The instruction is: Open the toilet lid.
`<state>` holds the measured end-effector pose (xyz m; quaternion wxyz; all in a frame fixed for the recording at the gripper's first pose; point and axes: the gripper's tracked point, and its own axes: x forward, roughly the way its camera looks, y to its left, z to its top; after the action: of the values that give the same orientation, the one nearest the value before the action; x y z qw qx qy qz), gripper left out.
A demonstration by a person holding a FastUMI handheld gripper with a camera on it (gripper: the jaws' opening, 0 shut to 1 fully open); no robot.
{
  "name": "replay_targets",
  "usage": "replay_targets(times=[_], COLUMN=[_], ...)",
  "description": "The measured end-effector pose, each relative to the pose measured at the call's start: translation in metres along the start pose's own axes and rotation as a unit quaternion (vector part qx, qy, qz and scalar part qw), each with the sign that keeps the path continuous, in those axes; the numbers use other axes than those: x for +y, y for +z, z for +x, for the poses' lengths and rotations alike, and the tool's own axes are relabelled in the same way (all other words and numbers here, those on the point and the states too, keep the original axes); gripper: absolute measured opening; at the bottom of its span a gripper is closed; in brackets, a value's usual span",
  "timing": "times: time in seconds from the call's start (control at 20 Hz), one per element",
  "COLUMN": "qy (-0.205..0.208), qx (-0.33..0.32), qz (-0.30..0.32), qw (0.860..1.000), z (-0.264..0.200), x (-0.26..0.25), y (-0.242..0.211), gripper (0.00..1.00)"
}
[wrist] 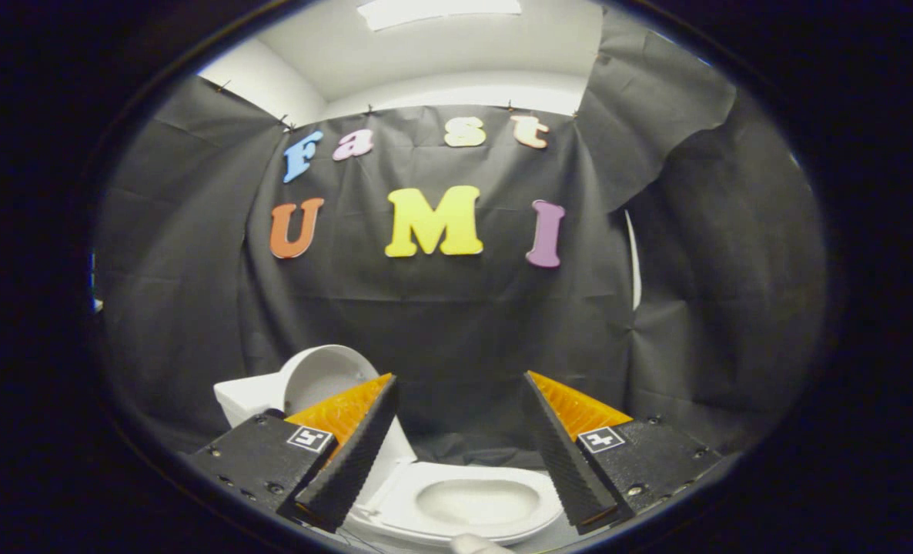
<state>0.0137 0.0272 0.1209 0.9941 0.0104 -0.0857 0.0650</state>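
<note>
A small white toilet (pixel 472 504) sits low between and just below my two fingers. Its lid (pixel 319 377) stands raised, leaning back against the white tank (pixel 247 398) behind my left finger, with its pale underside facing out. The seat ring and bowl lie uncovered. My gripper (pixel 460 381) hovers above the bowl, open wide, with nothing between its fingers. The orange and black left finger (pixel 352 446) covers part of the lid and tank; the right finger (pixel 568 450) stands beside the bowl's right rim.
Black cloth (pixel 441 323) hangs close behind the toilet and wraps round both sides. A small pale object (pixel 478 545) pokes up just in front of the bowl. White wall and ceiling show above the cloth.
</note>
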Motion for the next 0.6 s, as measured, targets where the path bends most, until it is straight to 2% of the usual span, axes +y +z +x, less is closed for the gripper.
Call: replay_targets(times=[0.25,0.4,0.6], qy=[-0.041,-0.057,-0.069], qx=[0.02,0.047,0.047], qz=[0.001,0.009,0.021], qw=[0.999,0.997,0.996], z=[-0.033,-0.053,-0.063], x=[-0.063,-0.086,-0.103], y=[-0.044,-0.084,-0.111], gripper=[1.0,1.0,1.0])
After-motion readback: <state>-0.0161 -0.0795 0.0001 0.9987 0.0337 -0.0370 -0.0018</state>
